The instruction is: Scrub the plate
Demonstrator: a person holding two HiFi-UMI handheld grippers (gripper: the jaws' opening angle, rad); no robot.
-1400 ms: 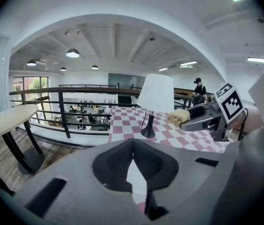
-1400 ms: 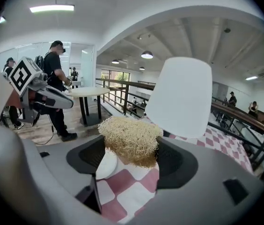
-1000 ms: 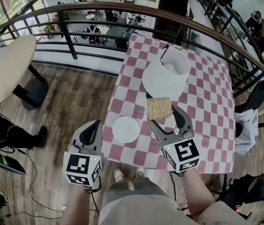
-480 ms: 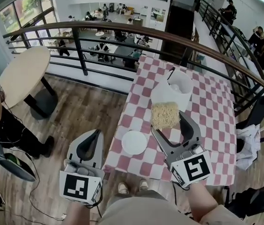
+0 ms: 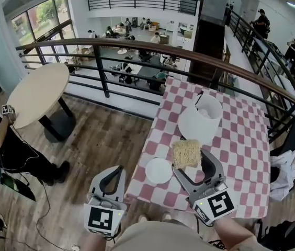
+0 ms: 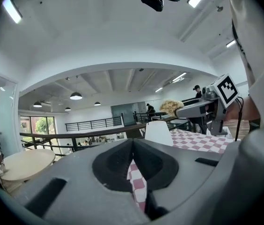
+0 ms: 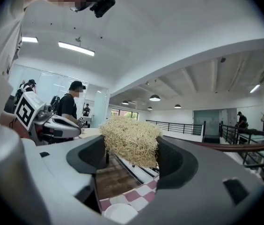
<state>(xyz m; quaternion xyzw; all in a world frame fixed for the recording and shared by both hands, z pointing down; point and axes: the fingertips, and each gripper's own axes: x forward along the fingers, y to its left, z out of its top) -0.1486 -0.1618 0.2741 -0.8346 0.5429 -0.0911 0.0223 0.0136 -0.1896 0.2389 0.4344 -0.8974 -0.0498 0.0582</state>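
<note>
A small white plate [image 5: 159,170] lies near the front left corner of the red-and-white checked table [image 5: 241,140]. In the right gripper view the plate [image 7: 118,213] sits low between the jaws. My right gripper [image 5: 189,160] is shut on a straw-coloured scrubber [image 5: 186,153], held above the table just right of the plate. The scrubber [image 7: 131,139] fills the gap between the jaws. My left gripper [image 5: 117,170] hangs left of the table over the wooden floor. It is shut with nothing in it [image 6: 132,142].
A tall white container [image 5: 200,120] stands on the table beyond the scrubber. A dark railing [image 5: 137,48] runs behind the table. A round beige table [image 5: 35,93] and a seated person [image 5: 6,145] are at the left. A chair [image 5: 294,132] stands at the right.
The head view has pulled back and tilted up, so table and grippers look smaller and lower. The right gripper still clamps the scrubber beside the plate. The left stays shut.
</note>
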